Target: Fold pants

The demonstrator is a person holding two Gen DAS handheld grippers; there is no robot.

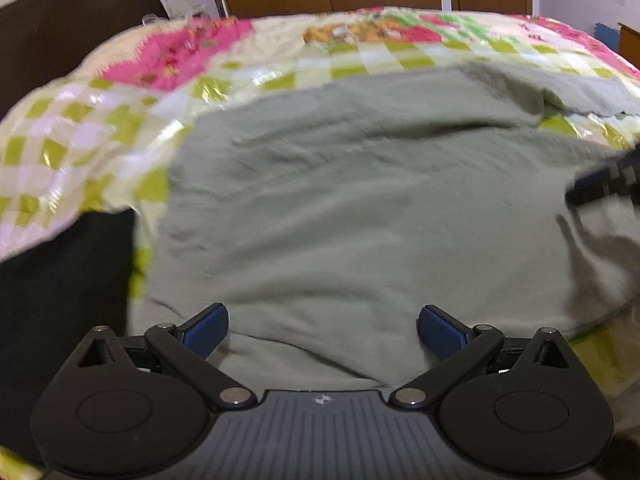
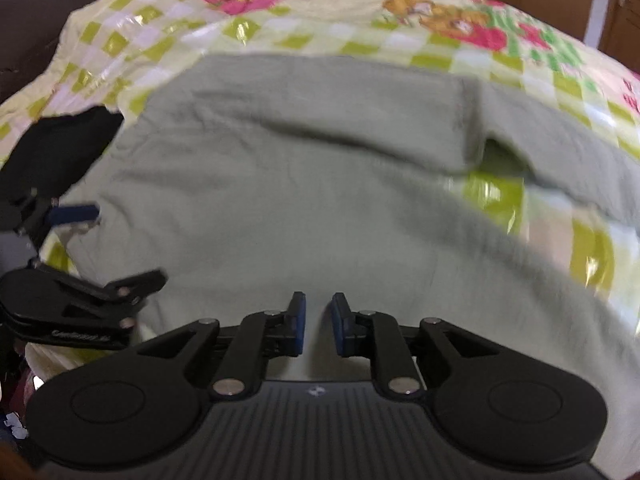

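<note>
Crosswise, pants (image 1: 360, 208) along near edge.

Bed under a checked quilt

The bed's green-checked, pink-patched quilt (image 1: 120, 92) carries pale green pants (image 1: 340, 200) spread across it, with a black cloth (image 1: 68, 264) just beside them.

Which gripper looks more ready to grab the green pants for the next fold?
Probably the left gripper: its jaws stand wide over the pants. The right gripper shows only a narrow gap, with nothing pinched.
</note>
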